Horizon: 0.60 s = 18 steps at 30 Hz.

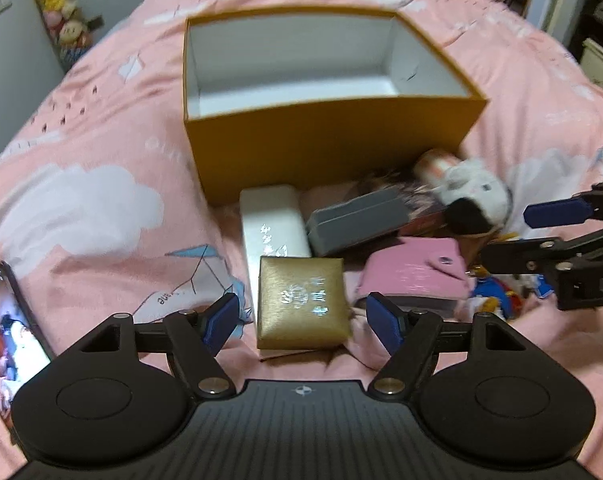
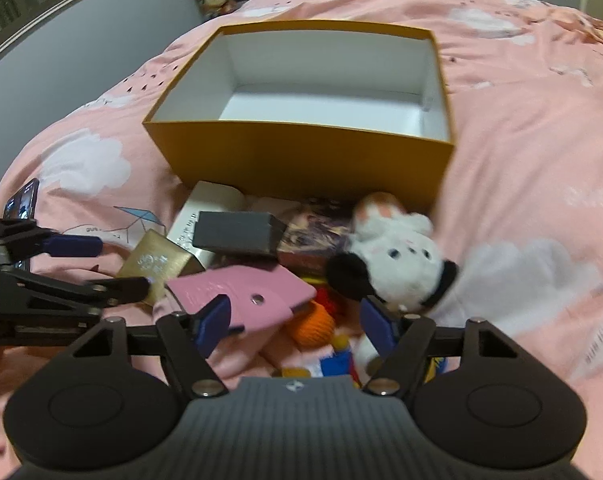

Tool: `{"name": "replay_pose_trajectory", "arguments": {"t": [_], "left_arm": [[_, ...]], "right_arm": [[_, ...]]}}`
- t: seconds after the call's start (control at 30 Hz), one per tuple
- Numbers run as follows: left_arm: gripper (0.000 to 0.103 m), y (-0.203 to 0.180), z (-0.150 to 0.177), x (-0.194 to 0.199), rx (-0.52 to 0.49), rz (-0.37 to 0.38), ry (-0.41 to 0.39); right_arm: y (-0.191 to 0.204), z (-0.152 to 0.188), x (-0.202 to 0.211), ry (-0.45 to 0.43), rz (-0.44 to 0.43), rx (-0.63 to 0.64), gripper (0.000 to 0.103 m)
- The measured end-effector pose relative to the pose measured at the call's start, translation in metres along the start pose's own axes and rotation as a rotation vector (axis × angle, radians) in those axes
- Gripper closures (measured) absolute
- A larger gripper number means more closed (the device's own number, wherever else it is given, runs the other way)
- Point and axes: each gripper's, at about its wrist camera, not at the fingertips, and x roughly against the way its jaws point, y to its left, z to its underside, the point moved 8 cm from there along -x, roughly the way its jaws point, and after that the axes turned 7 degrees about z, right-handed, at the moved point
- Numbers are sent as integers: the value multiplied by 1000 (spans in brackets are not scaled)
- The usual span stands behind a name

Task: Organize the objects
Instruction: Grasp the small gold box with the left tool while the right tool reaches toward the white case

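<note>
Btwn left hand-held gripper (image 1: 301, 320) pads, gold box (image 1: 301, 304), untouched

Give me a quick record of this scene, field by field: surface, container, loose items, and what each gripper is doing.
surface: pink bedspread
container: yellow box, open top, nothing inside
loose items: gold box, white case, grey case, pink pouch, plush toy, piled in front of the container
left gripper: jaws open, flanking the gold box
right gripper: jaws open over the pile

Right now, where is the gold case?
In the left wrist view the gold case lies on the bed between the open left tongs, touching the white case.
</note>
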Motion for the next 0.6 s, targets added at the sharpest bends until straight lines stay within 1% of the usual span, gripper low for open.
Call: {"name": "replay_pose_trajectory", "arguments": {"t": [0.07, 0.13, 0.23, 0.3, 0.37, 0.4, 0.6], "left_arm": [[17, 5, 1, -12, 18, -5, 36], [13, 8, 0, -19, 35, -8, 58], [13, 11, -4, -23, 43, -13, 61], [13, 15, -8, -25, 44, -33, 57], [14, 19, -10, -30, 48, -70, 72], [14, 20, -10, -32, 49, -75, 81], [14, 24, -8, -35, 76, -66, 95]], "right_arm": [[5, -6, -7, 6, -12, 9, 30], [11, -13, -14, 9, -22, 18, 30], [20, -21, -23, 13, -33, 35, 30], [25, -24, -30, 22, -41, 45, 30], [29, -26, -35, 31, -51, 51, 30], [30, -27, -37, 36, -53, 57, 30], [36, -28, -48, 65, -64, 67, 30]]}}
